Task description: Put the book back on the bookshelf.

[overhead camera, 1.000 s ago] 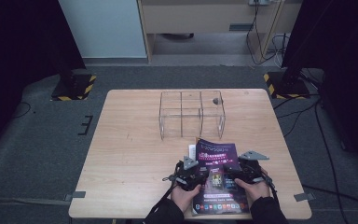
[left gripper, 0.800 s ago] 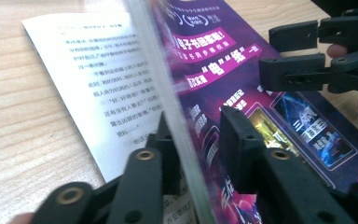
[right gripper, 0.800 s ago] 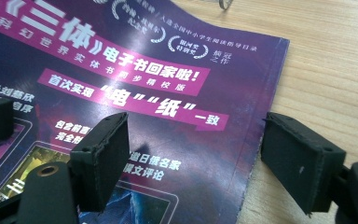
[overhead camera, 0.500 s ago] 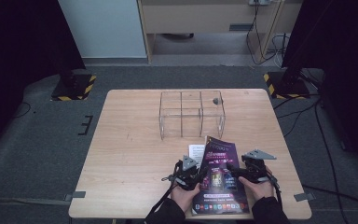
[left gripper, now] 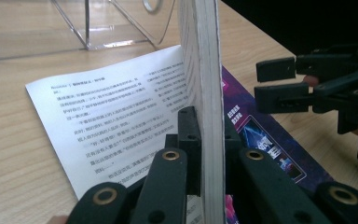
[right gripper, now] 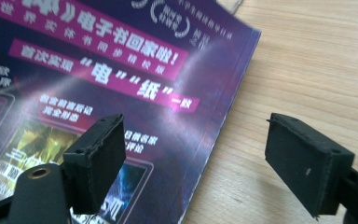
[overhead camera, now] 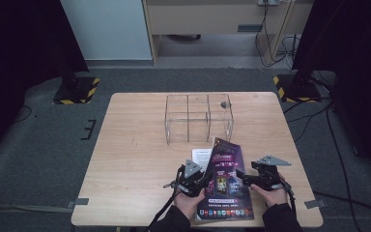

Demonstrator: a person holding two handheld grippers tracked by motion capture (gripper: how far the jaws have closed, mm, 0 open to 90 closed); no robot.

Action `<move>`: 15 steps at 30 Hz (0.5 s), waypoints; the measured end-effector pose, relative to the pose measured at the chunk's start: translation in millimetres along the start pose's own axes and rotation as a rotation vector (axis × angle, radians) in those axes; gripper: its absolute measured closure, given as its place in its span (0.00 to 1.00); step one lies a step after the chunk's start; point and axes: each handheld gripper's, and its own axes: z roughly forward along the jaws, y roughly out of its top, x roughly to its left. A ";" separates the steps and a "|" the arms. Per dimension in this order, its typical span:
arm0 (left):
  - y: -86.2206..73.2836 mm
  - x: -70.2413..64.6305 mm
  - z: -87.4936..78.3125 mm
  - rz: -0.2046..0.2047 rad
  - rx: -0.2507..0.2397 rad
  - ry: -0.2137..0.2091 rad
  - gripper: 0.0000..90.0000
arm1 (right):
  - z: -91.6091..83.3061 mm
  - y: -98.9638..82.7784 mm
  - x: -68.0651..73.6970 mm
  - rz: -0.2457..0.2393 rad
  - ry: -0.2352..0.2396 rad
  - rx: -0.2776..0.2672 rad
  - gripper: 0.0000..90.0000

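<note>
The left gripper has just clenched its jaws on a thick wad of pages of the magazine, holding that edge upright off the tabletop; a white printed page lies exposed beneath. The magazine sits at the near edge, in front of the clear acrylic organizer. The right gripper hangs with jaws released above the magazine's purple cover, straddling its outer edge. To turn the pages cleanly, it seems best to swing the wad over slowly while the right jaws pin the cover down, so nothing slides or creases.
</note>
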 end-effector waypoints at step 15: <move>6.9 -3.0 -14.0 0.018 -0.071 -0.015 0.94 | 4.1 2.1 2.6 0.028 0.101 -0.016 0.21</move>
